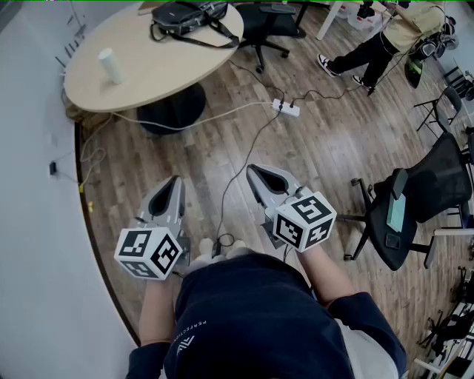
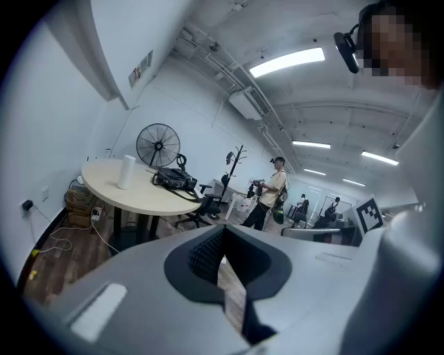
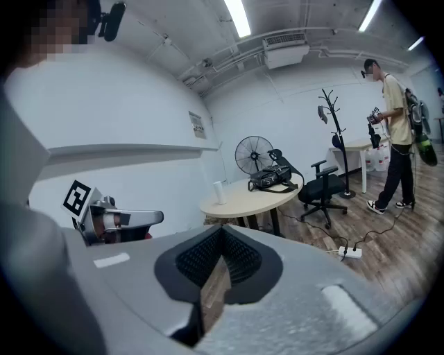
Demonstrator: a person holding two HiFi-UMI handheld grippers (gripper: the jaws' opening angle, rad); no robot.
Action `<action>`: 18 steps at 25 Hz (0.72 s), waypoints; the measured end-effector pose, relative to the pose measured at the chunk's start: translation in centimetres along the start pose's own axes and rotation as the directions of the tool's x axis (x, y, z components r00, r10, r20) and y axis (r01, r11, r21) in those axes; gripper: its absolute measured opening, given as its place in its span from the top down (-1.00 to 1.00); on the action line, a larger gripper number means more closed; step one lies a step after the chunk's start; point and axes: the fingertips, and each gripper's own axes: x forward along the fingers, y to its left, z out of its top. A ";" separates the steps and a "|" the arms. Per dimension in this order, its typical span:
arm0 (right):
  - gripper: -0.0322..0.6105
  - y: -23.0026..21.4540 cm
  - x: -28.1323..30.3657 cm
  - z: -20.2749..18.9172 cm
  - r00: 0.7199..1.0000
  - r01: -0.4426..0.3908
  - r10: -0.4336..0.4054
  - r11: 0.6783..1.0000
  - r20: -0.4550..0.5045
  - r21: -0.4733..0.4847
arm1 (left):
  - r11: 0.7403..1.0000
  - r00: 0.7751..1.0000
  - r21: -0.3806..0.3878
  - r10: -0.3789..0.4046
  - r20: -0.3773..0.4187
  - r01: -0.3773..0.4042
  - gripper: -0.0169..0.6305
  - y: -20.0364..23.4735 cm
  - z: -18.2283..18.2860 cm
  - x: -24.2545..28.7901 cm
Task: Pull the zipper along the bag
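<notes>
Head view, looking steeply down: you stand on a wooden floor [image 1: 222, 152] and hold both grippers out in front of you, side by side but not touching, each tipped slightly downward. Your left gripper [image 1: 175, 183] has its jaws pressed together with nothing between them. The left gripper view shows the ribbed pads meeting at the tips. Your right gripper [image 1: 254, 172] is closed in the same way and is also empty.

The black bag [image 1: 189, 15] lies at the far edge of a round, pale wooden table [image 1: 170, 74], well away from both grippers. Its strap trails across the tabletop. A white cylinder [image 1: 111, 65] stands upright on the same table, to the left of the bag.

A white power strip [image 1: 286, 108] lies on the floor beside the table, with cables running from it. A black office chair [image 1: 415, 203] stands to your right. Another person [image 1: 385, 37] stands at the far right of the room.
</notes>
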 end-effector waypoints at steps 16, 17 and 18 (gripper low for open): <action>0.89 -3.3 -0.7 -2.4 0.998 -0.048 0.050 0.998 -0.040 0.041 | 0.997 0.996 -0.067 -0.044 -0.084 0.038 0.94 -3.1 -3.5 2.7; 0.89 -3.4 -0.5 -2.4 0.998 -0.049 0.051 0.998 -0.043 0.042 | 0.997 0.995 -0.066 -0.048 -0.087 0.042 0.94 -3.0 -3.4 2.9; 0.89 -3.5 -0.2 -2.4 0.998 -0.048 0.050 0.998 -0.046 0.042 | 0.997 0.994 -0.061 -0.060 -0.089 0.055 0.92 -3.0 -3.3 3.2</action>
